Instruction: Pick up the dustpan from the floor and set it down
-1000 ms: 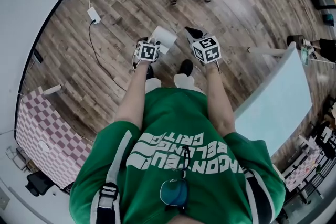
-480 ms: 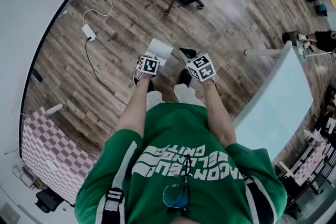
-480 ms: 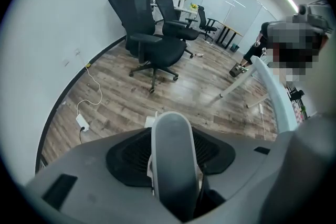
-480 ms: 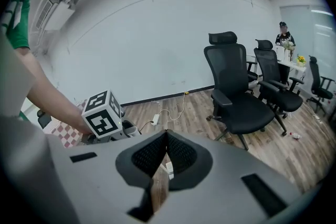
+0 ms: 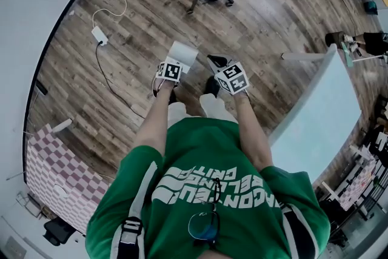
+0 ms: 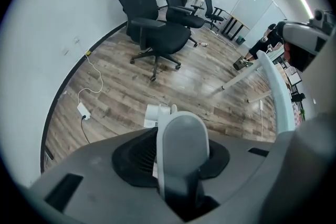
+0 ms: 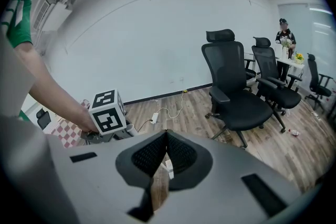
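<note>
White dustpan [image 5: 183, 53] lies on the floor [image 5: 139, 27] below the left tool [image 6: 181, 134], its handle [image 6: 182, 157] rising between jaws that have just been closing and now pinch it; the right tool [image 7: 164, 136], pressed together and empty, hangs beside.

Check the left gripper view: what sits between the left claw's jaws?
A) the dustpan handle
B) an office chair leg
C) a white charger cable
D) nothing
A: the left gripper view shows the pale dustpan handle standing upright between the jaws of the left claw, which have just been closing onto it.
</note>
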Demonstrator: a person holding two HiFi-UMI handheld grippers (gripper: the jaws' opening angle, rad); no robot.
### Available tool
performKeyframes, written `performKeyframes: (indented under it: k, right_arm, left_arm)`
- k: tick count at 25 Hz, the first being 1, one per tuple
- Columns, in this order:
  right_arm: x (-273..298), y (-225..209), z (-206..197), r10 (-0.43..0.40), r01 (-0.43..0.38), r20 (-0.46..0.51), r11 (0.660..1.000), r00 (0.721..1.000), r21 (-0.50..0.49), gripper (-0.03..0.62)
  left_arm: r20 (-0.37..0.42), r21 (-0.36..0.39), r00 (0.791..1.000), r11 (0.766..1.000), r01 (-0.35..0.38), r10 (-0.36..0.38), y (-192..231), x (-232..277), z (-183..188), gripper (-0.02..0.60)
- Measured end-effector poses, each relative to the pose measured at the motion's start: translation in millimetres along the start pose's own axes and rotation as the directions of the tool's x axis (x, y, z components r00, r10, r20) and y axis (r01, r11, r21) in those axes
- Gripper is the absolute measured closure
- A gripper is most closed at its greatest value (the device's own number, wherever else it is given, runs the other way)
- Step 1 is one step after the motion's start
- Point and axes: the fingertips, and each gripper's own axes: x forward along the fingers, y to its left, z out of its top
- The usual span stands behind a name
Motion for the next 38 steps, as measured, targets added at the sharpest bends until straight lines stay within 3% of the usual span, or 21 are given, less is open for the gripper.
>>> performKeyframes:
  k: [18,23,31,35,38]
  right_arm:
    - [-8,-1,4,-0.014,0.014,0.018,1.000,1.000,-0.007,0.586]
    - [-9,0,12,-0.010,0.011,0.027,1.000,1.000,-0.025,0.586]
    - [-2,17,20,0.016,-0.014,0.032,0.999,0.999,-0.050,0.586]
    - [2,23,32,0.037,-0.033,0.048,0.997,0.998,-0.070,0.586]
    - [8,30,42,0.054,-0.049,0.061,0.995,0.997,-0.088,0.586]
  left_arm:
    - [0.019,0.027,0.998,0.998,-0.057,0.057,7,-5,-32,0.477]
    - [0.038,-0.094,0.998,0.994,-0.052,0.056,15,-13,-47,0.477]
    - [0.113,-0.193,0.987,0.977,-0.091,0.114,40,-53,-62,0.477]
    - [0.154,-0.268,0.969,0.952,-0.145,0.191,60,-86,-74,0.477]
    - [0.212,-0.334,0.958,0.935,-0.116,0.195,70,-103,-76,0.477]
